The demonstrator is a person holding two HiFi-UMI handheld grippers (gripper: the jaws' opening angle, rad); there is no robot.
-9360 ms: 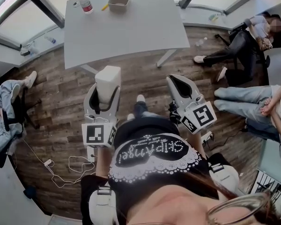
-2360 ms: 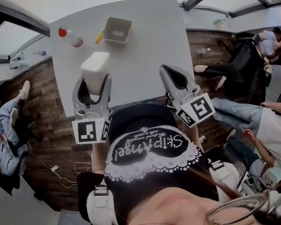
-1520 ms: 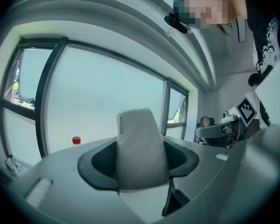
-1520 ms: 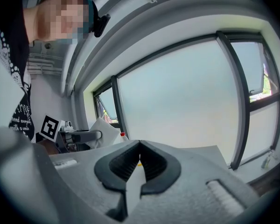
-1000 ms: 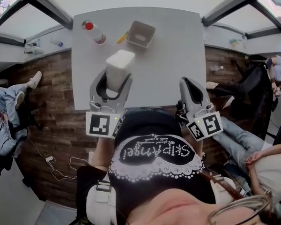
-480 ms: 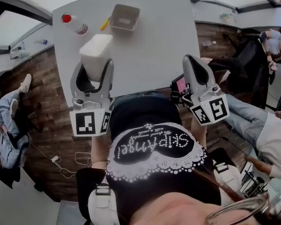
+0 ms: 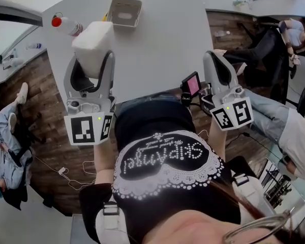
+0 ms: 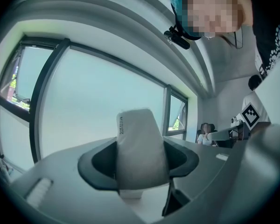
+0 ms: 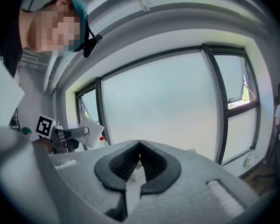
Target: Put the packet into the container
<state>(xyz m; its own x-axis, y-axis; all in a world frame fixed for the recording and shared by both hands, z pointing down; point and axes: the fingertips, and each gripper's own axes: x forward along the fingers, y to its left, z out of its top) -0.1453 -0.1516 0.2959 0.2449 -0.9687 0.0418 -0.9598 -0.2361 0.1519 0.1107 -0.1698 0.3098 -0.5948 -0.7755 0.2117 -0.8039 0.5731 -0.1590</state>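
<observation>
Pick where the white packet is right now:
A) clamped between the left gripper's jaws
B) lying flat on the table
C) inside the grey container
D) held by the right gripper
A: the packet sits pinched in the left gripper, short of the container; the right gripper is shut on nothing.

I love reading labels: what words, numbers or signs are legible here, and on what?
"SKIPANGEL", seemingly, upside down in studs on the black shirt.
Script line beside it: too small to read.
Printed code along one edge of the packet: digits, too blurred.
Square markers on the left tool and right tool: patterns, no words.
</observation>
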